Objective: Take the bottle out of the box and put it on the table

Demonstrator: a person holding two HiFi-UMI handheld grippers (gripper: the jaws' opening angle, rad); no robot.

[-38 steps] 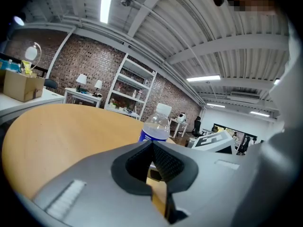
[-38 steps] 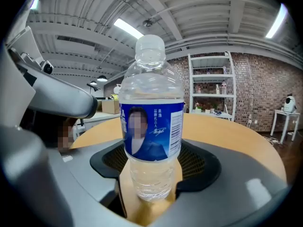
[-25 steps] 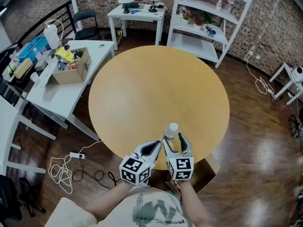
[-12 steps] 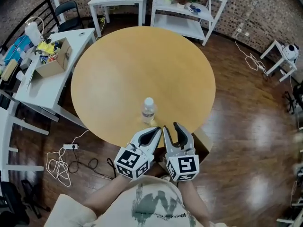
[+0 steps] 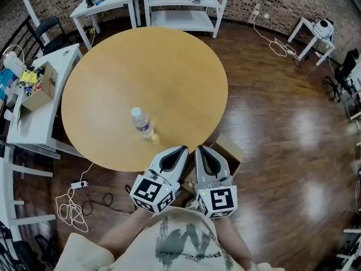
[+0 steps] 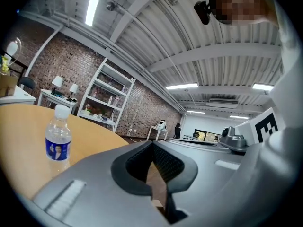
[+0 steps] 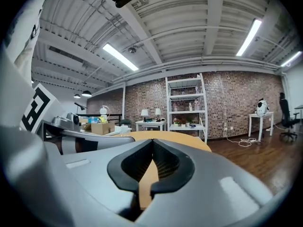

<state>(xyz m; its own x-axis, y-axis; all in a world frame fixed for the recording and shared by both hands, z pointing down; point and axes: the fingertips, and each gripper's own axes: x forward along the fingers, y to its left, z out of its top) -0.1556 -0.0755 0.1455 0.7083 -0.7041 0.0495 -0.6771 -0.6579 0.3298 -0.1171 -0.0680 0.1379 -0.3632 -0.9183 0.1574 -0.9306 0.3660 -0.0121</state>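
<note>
A clear water bottle (image 5: 142, 123) with a white cap stands upright on the round wooden table (image 5: 158, 61), near its front edge. Both grippers are held off the table's near rim, close to my body. My left gripper (image 5: 182, 149) is shut and empty; in its own view the bottle (image 6: 57, 139) stands off to the left on the table (image 6: 23, 122), apart from the jaws. My right gripper (image 5: 201, 149) is shut with nothing between its fingers. A brown cardboard box (image 5: 229, 151) sits on the floor just past the right gripper, partly under the table's edge.
A white desk (image 5: 28, 123) at the left carries a cardboard box of clutter (image 5: 38, 88). A white shelf unit (image 5: 181, 4) and small white table (image 5: 107, 1) stand beyond the round table. Cables and a power strip (image 5: 73, 199) lie on the dark wooden floor.
The right gripper, around the bottle a second ago, let it go, drew back off the table and shut. The left gripper drew back too. The bottle stays standing on the table.
</note>
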